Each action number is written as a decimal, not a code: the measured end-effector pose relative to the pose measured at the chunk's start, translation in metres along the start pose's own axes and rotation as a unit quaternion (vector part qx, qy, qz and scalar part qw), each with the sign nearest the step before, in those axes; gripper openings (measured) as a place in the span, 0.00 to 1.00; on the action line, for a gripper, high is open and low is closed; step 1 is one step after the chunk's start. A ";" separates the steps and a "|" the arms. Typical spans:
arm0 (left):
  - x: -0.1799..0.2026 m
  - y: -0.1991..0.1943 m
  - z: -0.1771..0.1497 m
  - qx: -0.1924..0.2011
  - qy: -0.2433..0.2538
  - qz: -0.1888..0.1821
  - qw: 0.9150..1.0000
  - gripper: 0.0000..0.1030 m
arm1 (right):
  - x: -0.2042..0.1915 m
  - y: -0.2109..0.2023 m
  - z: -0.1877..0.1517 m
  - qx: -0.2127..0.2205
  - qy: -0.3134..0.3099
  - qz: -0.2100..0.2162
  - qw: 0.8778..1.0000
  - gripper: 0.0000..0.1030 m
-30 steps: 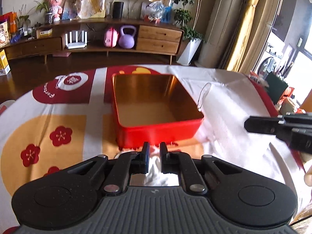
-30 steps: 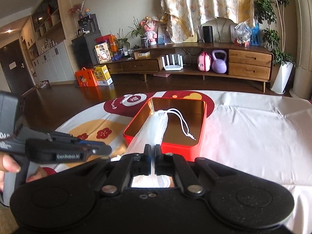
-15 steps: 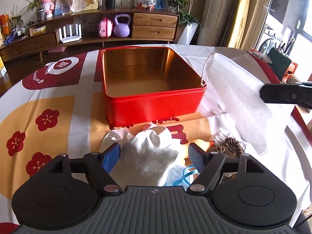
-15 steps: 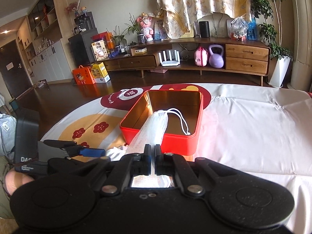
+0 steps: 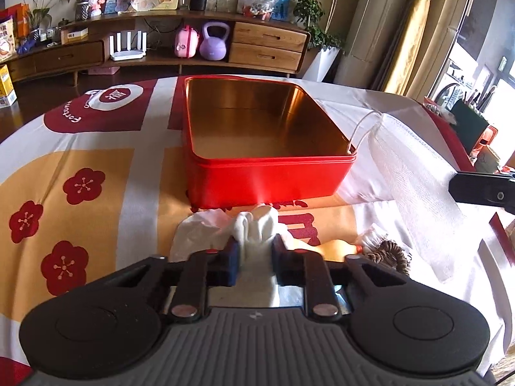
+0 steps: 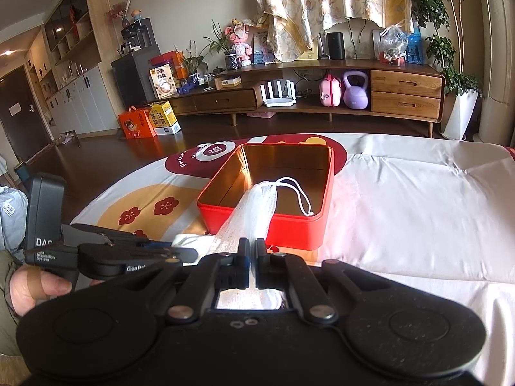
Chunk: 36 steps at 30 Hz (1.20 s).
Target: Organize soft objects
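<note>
The left gripper has just been closing and now pinches a white cloth lying near the red tin on the desk. The right gripper, pressed together, holds a mesh pouch over the tin's near wall. Next, lift the cloth into the tin.

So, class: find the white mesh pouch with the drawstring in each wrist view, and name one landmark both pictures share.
Left wrist view: the mesh pouch is at the right, beside the tin's right wall, running toward the right gripper at the picture's edge.
Right wrist view: the mesh pouch is at centre, rising from the right gripper over the tin's near wall, with its cord inside.
Shared landmark: the red tin.
</note>
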<state>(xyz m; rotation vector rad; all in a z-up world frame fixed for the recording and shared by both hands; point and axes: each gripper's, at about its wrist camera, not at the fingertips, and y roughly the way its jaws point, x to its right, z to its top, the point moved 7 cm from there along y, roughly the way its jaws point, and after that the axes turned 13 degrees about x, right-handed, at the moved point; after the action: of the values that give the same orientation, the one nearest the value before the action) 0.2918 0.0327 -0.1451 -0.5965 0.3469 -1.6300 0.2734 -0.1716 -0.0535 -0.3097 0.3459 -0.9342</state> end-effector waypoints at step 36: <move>0.011 0.059 0.153 0.065 -0.011 -0.005 0.998 0.10 | 0.031 0.110 0.047 -0.018 -0.024 -0.016 0.999 0.03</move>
<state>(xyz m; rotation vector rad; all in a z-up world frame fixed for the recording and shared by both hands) 0.4261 0.0307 -0.0508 -0.5176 0.2192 -1.6401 0.3897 -0.1305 -0.0603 -0.3704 0.3153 -0.9519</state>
